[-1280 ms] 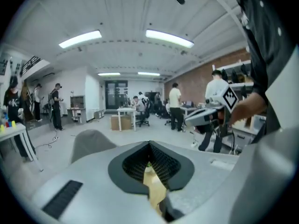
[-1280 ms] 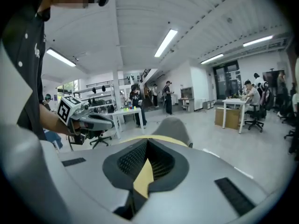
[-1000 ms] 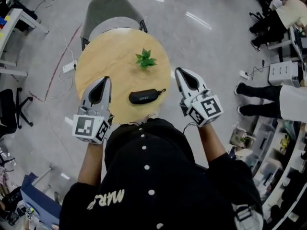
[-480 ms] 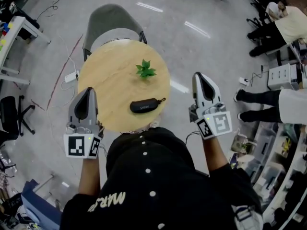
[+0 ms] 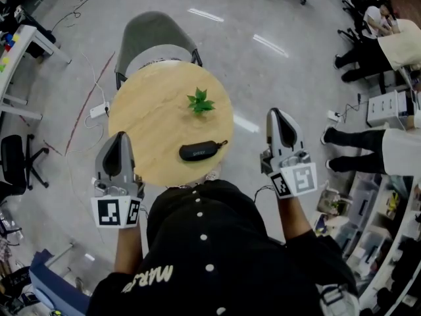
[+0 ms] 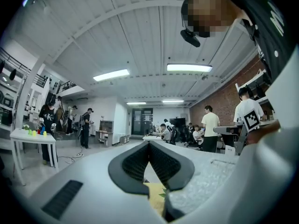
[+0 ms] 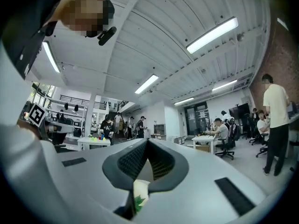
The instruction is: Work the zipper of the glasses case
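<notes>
Head view looks steeply down on a round wooden table point(image 5: 141, 120), where a black glasses case point(image 5: 199, 151) lies close to the near edge, a little right of centre, with its zipper pull point(image 5: 223, 143) trailing off the right end. A green plant sprig point(image 5: 200, 101) sits just beyond the case, apart from it, and a grey chair point(image 5: 152, 35) stands at the table's far side. A person in a black shirt point(image 5: 210, 249) holds both tools clear of the case: the left gripper point(image 5: 120, 135) by the table's near left edge, the right gripper point(image 5: 273, 111) above the floor to the right of the table. Left gripper view and right gripper view each show the jaws pressed together with nothing between them, pointing level across an open workroom where people stand and sit at desks. Neither tool touches the case. Whether its zipper is open is too small to tell.
</notes>
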